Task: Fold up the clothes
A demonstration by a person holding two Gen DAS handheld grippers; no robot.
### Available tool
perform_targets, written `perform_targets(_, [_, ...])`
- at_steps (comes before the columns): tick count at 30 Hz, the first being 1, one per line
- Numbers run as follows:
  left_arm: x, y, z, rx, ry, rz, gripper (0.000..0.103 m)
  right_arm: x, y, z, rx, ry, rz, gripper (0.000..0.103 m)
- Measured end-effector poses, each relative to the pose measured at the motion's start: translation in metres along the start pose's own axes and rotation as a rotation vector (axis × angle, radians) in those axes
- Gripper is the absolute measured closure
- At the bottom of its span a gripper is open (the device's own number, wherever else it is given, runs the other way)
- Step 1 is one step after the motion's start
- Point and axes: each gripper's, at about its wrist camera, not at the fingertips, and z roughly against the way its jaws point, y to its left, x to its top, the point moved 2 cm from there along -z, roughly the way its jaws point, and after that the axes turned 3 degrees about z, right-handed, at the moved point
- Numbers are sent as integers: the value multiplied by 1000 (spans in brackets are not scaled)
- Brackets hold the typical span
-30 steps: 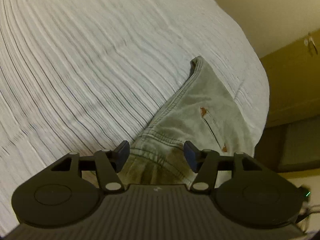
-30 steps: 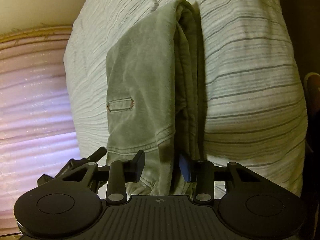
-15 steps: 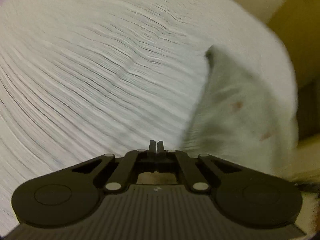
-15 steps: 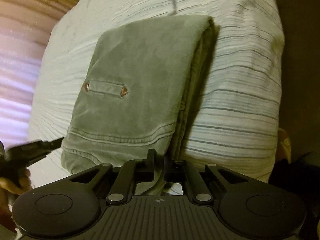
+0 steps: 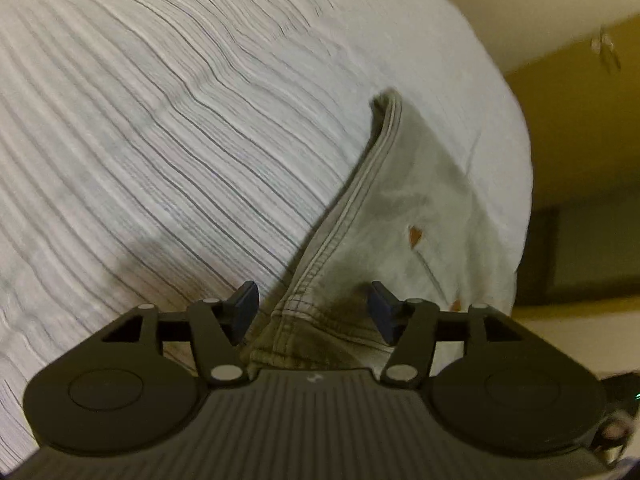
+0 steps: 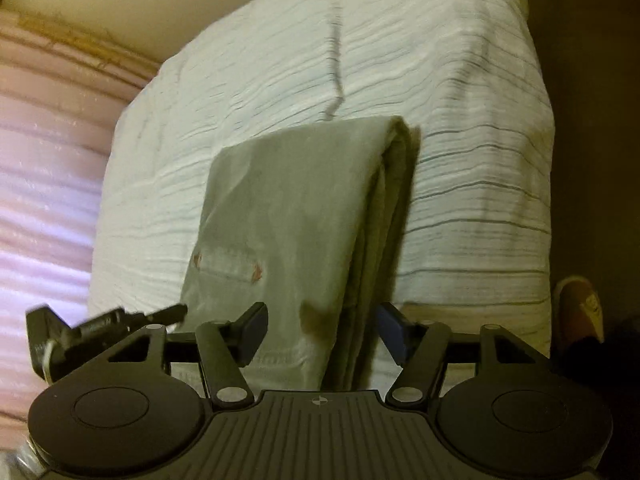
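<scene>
Your left gripper (image 5: 312, 306) points steeply down, its jaws apart after just opening, and the blue pads (image 5: 245, 307) press on nothing. Your right gripper (image 6: 322, 330) also tilts downward, its jaws having just opened wide, with both pads (image 6: 256, 330) free of any contact. In the right wrist view, the left gripper (image 6: 120, 322) shows at the lower left edge, blurred, just beside the right one.

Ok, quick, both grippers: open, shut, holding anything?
Left gripper: open, jaws just reopened; the waistband corner of the folded trousers lies between them, unpinched.
Right gripper: open, just reopened, astride the trousers' folded edge, not clamping.
</scene>
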Motion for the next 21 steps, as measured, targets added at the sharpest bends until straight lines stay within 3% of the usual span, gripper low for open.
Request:
perform_targets(1, [2, -2, -6, 2, 17, -15, 48, 2, -5, -4, 14, 5, -30, 40])
perform_targets(3, [4, -1, -12, -17, 27, -14, 52, 3, -11, -14, 27, 24, -69, 72])
perform_targets(4, [5, -1, -14, -29, 29, -10, 63, 3, -13, -18, 19, 34, -80, 76])
perform_targets(5, [5, 0, -14, -37, 25, -11, 66, 1, -14, -18, 10, 32, -70, 79])
perform_targets(7, [5, 2, -11, -50, 11, -17, 84, -2, -16, -17, -8, 29, -51, 82])
perform_targets(9, [4, 1, -1, -70, -38, -31, 95, -5, -13, -15, -21, 27, -32, 82])
perform_targets(11, [-2, -5, 10, -71, -103, -95, 95, -6, -10, -22, -48, 39, -3, 82])
perform_targets(14, [-19, -17, 7, 35, -153, -253, 94, -5, -4, -30, -69, 61, 37, 82])
perform_targets(16, [-27, -24, 1, 117, -173, -340, 94, -1, -2, -30, -72, 76, 33, 69])
perform_targets(17, [-28, -29, -2, 151, -180, -373, 94, 3, -2, -29, -78, 79, 26, 54])
perform_targets(19, [-24, -32, -2, 149, -161, -362, 93, 11, -1, -22, -69, 51, 11, 53])
perform_targets(21, [-14, -27, 5, 96, -138, -288, 90, 21, -3, -14, -44, 0, -6, 53])
